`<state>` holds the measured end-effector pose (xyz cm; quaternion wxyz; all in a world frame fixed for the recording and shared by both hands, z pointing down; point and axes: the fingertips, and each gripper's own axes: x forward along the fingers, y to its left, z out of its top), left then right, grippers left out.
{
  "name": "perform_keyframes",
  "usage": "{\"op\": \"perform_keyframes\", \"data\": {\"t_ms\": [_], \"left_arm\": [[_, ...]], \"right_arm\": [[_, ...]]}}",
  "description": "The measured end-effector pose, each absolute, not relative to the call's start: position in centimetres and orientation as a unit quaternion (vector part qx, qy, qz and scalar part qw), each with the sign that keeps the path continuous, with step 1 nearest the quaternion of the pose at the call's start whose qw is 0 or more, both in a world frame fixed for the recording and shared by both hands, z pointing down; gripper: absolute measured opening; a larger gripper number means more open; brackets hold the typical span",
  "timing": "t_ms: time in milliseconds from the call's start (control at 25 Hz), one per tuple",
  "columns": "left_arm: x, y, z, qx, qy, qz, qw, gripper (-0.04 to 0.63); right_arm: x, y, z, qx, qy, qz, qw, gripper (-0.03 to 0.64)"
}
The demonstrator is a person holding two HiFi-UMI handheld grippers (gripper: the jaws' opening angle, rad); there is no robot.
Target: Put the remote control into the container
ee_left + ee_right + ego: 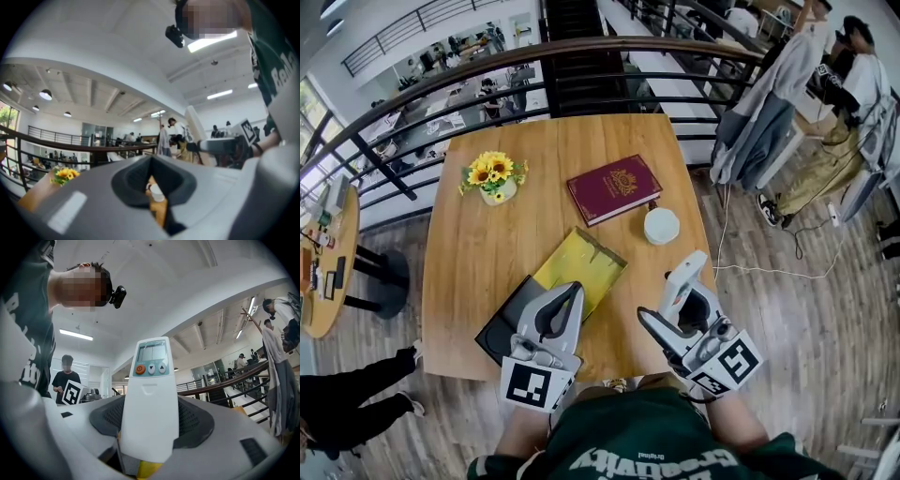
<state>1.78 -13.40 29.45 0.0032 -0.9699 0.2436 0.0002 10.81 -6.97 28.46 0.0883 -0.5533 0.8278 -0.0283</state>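
On the square wooden desk (478, 253), the shallow yellow-lined open box (578, 267) is sitting near the near edge. Your right gripper (150, 427) is pinching the slim white plastic remote control (152, 394) by its lower body. It looks light, rigid and slick, so grip below the buttons. Your left gripper (152, 183) is hovering pressed together, empty.
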Motion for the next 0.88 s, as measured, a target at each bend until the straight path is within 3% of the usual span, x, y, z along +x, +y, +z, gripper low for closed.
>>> {"op": "perform_keyframes", "data": {"t_ms": [880], "left_arm": [[1.0, -14.5, 28.6, -0.958, 0.287, 0.005, 0.025, -0.005]], "right_arm": [[9.5, -9.4, 29.2, -0.523, 0.85, -0.035, 0.057, 0.296]]}}
